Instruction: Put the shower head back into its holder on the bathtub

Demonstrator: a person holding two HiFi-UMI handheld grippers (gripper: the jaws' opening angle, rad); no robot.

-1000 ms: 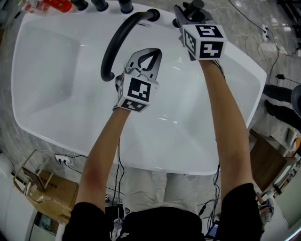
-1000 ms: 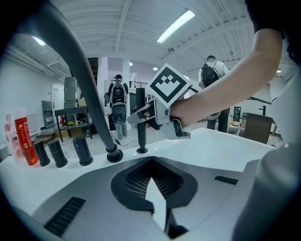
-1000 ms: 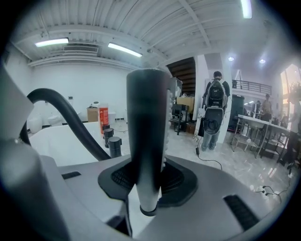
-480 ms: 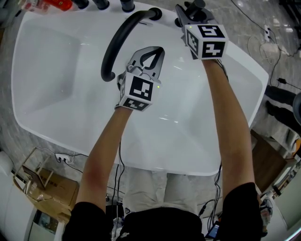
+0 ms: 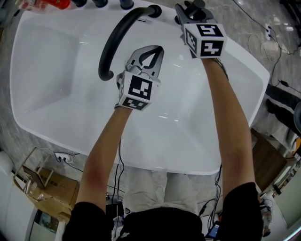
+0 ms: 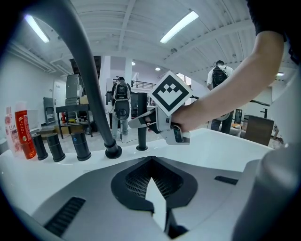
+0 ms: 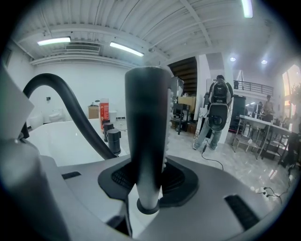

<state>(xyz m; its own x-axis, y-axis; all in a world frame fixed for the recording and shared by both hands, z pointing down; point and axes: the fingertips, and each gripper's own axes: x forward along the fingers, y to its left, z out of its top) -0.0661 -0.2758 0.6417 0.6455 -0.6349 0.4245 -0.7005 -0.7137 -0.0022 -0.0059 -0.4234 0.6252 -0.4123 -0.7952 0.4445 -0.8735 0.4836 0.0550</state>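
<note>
Lowest in the head view, two bare forearms reach out over the glossy white oval bathtub [image 5: 56, 94]. At the frame's centre, above the basin, the left tool [image 5: 149, 55] is clenched on nothing. Its own view shows the jaws meeting with only white tub beyond them. Higher up, at the top edge right of centre, the right tool [image 5: 187, 13] grasps the matte black cylindrical shower head [image 7: 146, 122], which stands upright between its jaws. In the right gripper view the handle's lower end meets a dark ring [image 7: 148, 206] over the white rim. That looks like the holder, but I cannot tell how deep the handle sits.

This appears to be the final seating. It would go best with the handle held plumb and pressed straight down along its own axis. The jaws should then part slowly and draw back level, so the pads do not lift it out.

Further along the rim, a black arched tubular spout [image 5: 110, 44] curves over the basin. Short black cylindrical knobs [image 6: 80, 145] and a red bottle [image 6: 22, 132] line the upper left. Around the tub are a pale stone floor and a cardboard box [image 5: 59, 190] at lower left. Farthest off are ceiling strip lights and a person with a backpack [image 7: 216, 113].
</note>
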